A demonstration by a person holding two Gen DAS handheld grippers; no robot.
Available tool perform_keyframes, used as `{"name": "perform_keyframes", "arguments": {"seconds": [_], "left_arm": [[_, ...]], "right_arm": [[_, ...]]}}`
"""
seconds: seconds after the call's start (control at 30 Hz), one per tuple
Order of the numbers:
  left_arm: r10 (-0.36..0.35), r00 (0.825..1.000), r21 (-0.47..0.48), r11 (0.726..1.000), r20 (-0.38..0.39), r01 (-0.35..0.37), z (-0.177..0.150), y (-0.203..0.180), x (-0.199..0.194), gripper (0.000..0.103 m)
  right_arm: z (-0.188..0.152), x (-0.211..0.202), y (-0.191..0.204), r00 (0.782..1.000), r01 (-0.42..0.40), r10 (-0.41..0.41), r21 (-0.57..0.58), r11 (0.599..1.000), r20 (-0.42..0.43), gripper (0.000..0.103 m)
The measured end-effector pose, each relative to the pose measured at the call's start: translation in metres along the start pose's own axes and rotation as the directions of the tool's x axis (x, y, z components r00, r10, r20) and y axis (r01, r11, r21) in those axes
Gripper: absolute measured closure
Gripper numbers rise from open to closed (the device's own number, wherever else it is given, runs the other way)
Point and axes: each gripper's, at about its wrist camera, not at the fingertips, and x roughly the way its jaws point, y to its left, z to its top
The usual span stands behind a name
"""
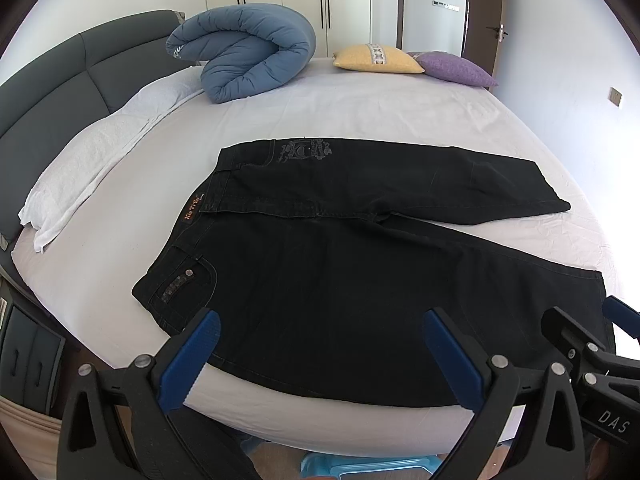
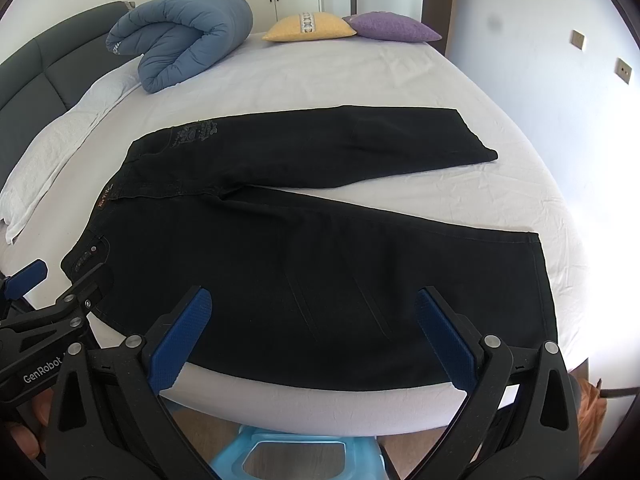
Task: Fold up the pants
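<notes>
Lying flat on bed: 1 pants, just ahead of 2 grippers, left & right, both spread wide, pinching nothing.

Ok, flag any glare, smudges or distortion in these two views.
Right wrist view: bright glare washes out the bed sheet at the right edge, and a dark smudge sits on the wall. Left wrist view: even light, no blown-out patch. Both: fisheye bends the bed's edges, and the black jeans lose detail in their darkness.
</notes>
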Motion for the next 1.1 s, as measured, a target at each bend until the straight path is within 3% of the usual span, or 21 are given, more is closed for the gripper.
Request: {"name": "perform_keyframes", "arguments": {"seconds": [1.1], "left_arm": [[0.004, 1.0, -0.005, 1.0, -0.005, -0.004, -0.011, 0.013, 0.001, 0.0]], "right_arm": [[-0.003, 0.002, -0.001, 1.0, 0.0, 0.0, 0.004, 1.0, -0.006, 0.0]]}}
